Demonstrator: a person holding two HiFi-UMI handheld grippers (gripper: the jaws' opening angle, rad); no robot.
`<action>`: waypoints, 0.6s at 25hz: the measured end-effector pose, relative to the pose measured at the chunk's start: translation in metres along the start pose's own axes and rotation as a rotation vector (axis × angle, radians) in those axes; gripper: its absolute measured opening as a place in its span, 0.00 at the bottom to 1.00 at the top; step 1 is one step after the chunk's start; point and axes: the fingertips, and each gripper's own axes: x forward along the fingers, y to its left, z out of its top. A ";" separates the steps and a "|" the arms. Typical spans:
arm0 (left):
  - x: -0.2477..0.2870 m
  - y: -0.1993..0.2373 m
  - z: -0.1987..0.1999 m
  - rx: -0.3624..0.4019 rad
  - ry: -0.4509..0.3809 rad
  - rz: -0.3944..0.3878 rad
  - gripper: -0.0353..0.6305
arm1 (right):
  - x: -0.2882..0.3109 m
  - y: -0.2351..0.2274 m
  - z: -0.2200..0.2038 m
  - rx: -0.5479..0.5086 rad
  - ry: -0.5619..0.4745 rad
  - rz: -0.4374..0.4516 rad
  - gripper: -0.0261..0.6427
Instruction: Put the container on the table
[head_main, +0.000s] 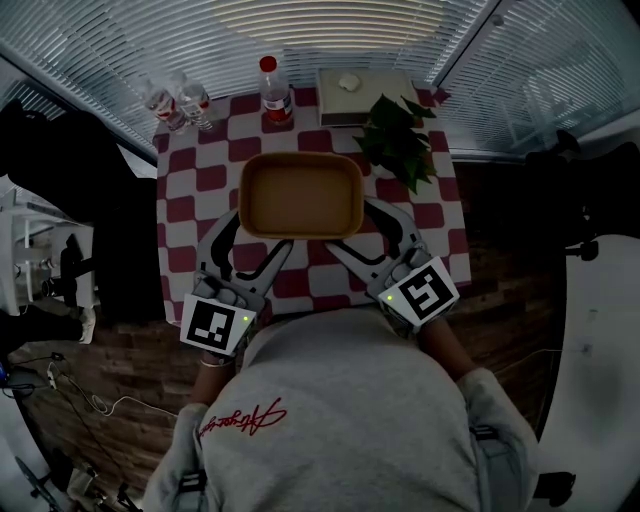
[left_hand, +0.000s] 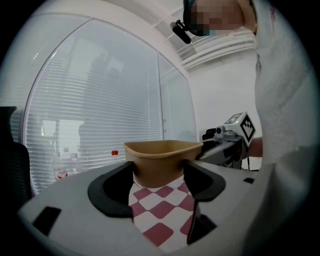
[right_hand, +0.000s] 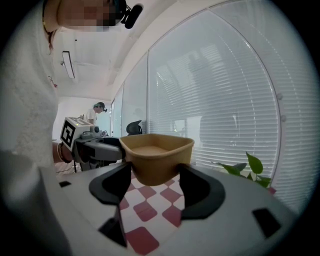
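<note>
The left grey-and-black tongs (head_main: 252, 238) reach forward to the near left corner of the tan rectangular paper container (head_main: 300, 195), jaws pressed against that corner's two walls. The right grey-and-black tongs (head_main: 362, 232) mirror them at the container's near right corner, gripping likewise. Both angle inward toward the container, wrists tucked close to the grey sweatshirt (head_main: 340, 420)

Left gripper (head_main: 258, 233) and right gripper (head_main: 356, 228) hold container (head_main: 300, 193) over table (head_main: 198, 152).

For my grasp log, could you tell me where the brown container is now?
In the head view the container is centred over the checkered table, held at its near corners by the left gripper and right gripper, with the plant just beyond.
</note>
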 end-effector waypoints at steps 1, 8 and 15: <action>0.000 0.000 -0.001 -0.001 0.002 0.000 0.53 | 0.000 0.000 -0.001 0.002 0.001 -0.001 0.50; 0.002 -0.001 -0.004 -0.009 0.013 0.000 0.53 | 0.001 -0.002 -0.003 0.022 -0.002 -0.003 0.50; 0.004 -0.001 -0.010 -0.006 0.020 0.002 0.53 | 0.002 -0.004 -0.013 0.032 0.015 -0.008 0.50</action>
